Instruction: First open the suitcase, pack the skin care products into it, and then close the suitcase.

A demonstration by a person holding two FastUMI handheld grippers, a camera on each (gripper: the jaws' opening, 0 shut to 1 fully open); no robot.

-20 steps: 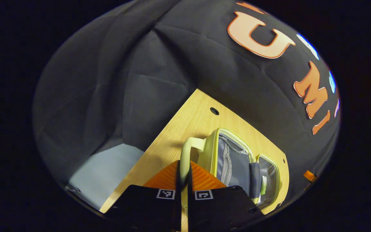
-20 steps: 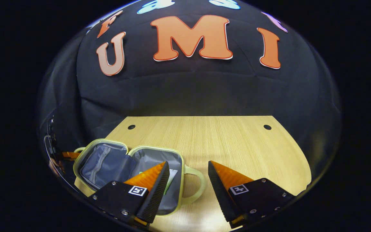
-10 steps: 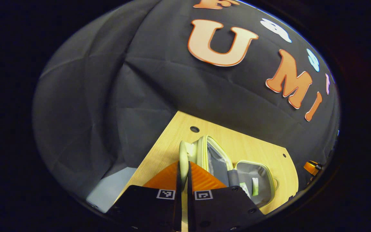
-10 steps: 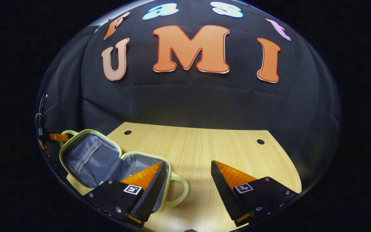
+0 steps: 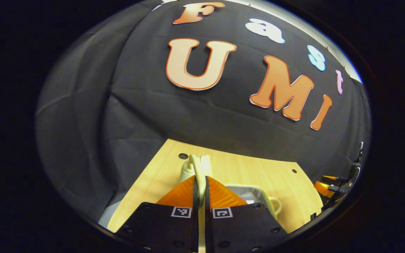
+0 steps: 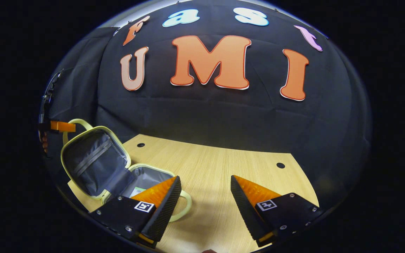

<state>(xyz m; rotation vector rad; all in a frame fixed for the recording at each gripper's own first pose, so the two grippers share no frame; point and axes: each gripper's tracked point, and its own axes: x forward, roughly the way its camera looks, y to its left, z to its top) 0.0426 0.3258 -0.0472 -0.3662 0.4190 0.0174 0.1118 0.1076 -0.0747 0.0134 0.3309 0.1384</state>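
A small pale yellow-green suitcase [image 6: 93, 160] with grey lining lies open at the table's left. Its lid stands tilted up, about halfway raised. My left gripper [image 5: 199, 180] is shut on the lid's handle [image 5: 198, 166], and it also shows far left as the left gripper [image 6: 59, 126] at that handle [image 6: 77, 122]. The suitcase base [image 5: 250, 194] lies flat beside my left fingers. A skin care product [image 6: 136, 191] lies in the base [image 6: 146, 175], partly hidden by a finger. My right gripper [image 6: 205, 180] hovers open over the table near the base's handle [image 6: 185, 207], holding nothing.
The light wooden table [image 6: 223, 165] has two small round holes [image 6: 280, 165] near its back edge and open room to the right of the suitcase. Black cloth walls close in behind and to the sides. The right gripper [image 5: 323, 188] shows at the table's right edge.
My left gripper has swung the lid up by its handle, from lying flat to about half raised. The right gripper stays open and has drawn back a little from the suitcase.
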